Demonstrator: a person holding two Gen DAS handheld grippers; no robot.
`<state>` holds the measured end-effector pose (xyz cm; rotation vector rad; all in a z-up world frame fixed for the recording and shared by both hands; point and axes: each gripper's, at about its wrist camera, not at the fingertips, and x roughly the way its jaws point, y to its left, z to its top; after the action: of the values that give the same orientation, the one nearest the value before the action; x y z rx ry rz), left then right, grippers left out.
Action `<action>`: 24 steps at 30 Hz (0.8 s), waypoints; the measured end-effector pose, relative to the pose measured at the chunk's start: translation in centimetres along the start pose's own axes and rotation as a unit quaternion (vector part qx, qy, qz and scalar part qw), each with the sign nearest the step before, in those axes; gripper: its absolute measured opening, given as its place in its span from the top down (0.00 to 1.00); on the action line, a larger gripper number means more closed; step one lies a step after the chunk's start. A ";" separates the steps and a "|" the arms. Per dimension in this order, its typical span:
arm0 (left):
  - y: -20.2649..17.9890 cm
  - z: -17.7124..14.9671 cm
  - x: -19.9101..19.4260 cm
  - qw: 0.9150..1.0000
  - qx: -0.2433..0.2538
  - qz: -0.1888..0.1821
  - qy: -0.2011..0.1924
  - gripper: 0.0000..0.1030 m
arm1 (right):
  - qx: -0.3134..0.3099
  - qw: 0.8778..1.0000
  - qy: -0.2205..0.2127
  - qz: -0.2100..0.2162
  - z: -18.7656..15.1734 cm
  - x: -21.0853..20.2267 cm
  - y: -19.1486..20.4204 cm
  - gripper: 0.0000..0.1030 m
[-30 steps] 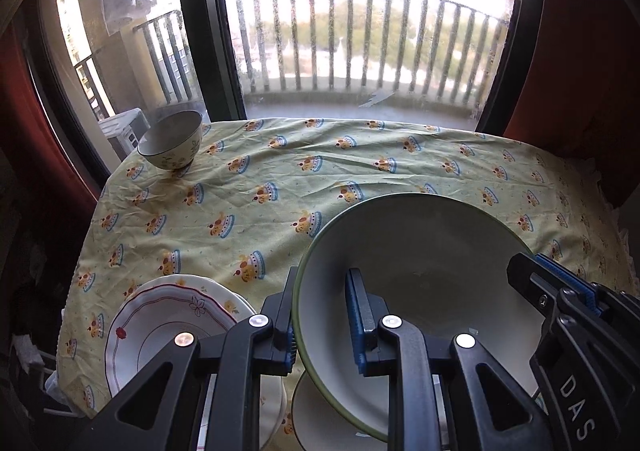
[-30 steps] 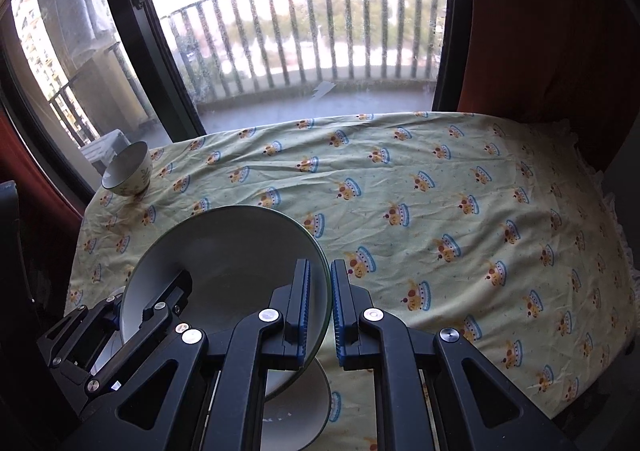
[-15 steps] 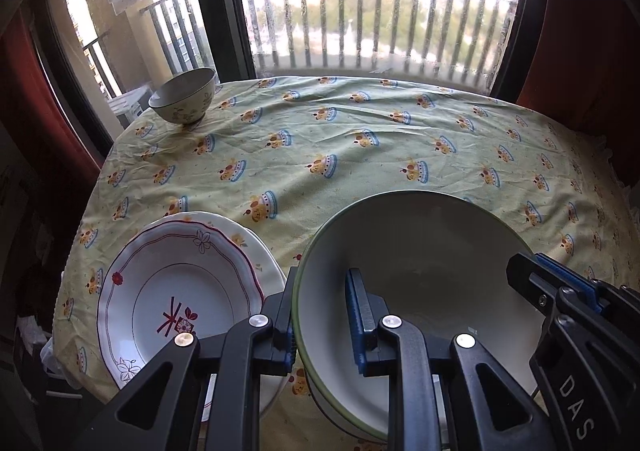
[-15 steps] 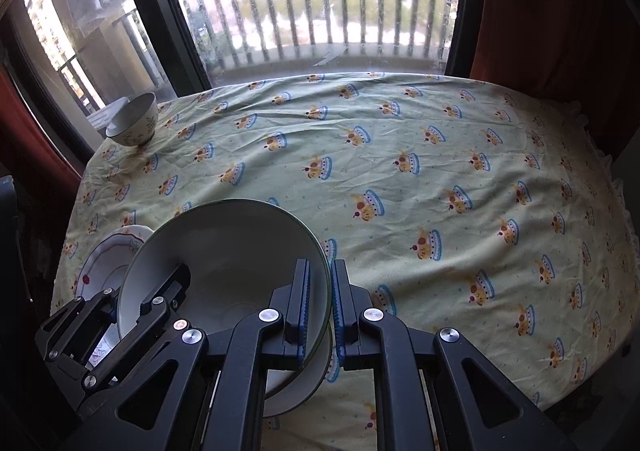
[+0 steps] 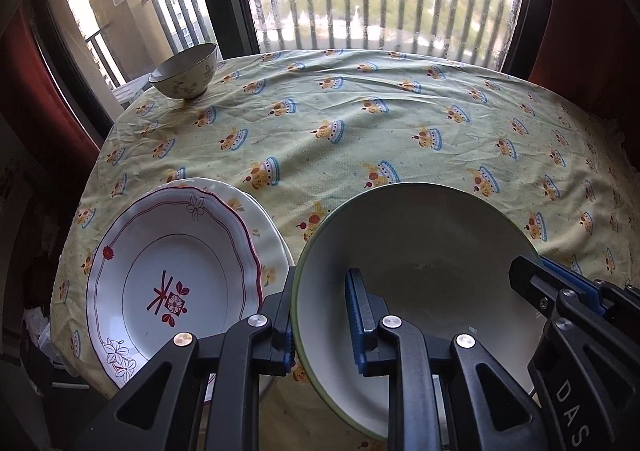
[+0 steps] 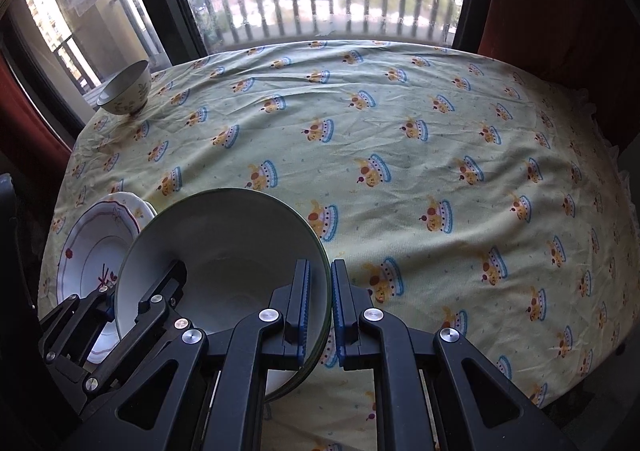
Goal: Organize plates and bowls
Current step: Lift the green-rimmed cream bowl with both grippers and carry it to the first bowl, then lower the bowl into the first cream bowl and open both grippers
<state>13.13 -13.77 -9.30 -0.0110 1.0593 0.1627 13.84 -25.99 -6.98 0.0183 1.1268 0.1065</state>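
Now lower than a second earlier: both claws, left claw [image 5: 320, 315] and right claw [image 6: 320, 303], clamped shut on the big bowl's [image 5: 416, 251] rim, beside the plates [image 5: 176, 271]; set-down on the table [image 5: 360, 131] looked near.

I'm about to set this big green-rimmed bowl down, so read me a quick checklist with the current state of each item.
1. Left gripper clamped on the big bowl rim: ok.
2. Right gripper clamped on the opposite rim: ok.
3. Bowl empty: ok.
4. Clear of the red-patterned plate: cannot tell, they sit close.
5. Tablecloth under the bowl free: cannot tell, hidden.
6. Small bowl out of the way: ok.
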 end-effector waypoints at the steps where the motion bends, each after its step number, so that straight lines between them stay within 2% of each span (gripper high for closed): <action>1: 0.0 -0.1 0.1 1.000 0.000 0.001 0.002 0.82 | 0.000 1.000 0.003 0.001 -0.1 0.2 0.0 0.87; 8: 0.0 -0.5 0.3 1.000 -0.001 0.000 -0.008 0.82 | -0.010 1.000 0.000 -0.004 -0.5 0.5 0.2 0.87; 10: 0.1 -0.7 1.1 1.000 0.000 -0.005 0.005 0.79 | -0.009 1.000 -0.001 -0.006 -0.6 0.8 0.3 0.86; 15: 0.0 -0.9 1.1 1.000 0.004 -0.007 0.009 0.79 | 0.002 1.000 -0.015 -0.002 -1.1 0.9 0.1 0.82; 19: -0.3 -1.0 0.7 1.000 0.012 -0.018 0.013 0.68 | 0.011 1.000 -0.009 0.005 -1.2 1.0 -0.2 0.80; 22: -0.1 -0.7 0.0 1.000 0.013 -0.023 0.010 0.58 | 0.003 1.000 -0.010 0.016 -1.1 0.5 0.1 0.71; 24: 0.3 -0.4 -0.3 1.000 0.012 -0.021 0.013 0.54 | 0.003 1.000 -0.013 0.022 -0.9 0.0 0.3 0.50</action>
<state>12.60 -13.52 -9.22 -0.0147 1.0860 0.1123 12.98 -25.74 -7.41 0.0485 1.1013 0.1416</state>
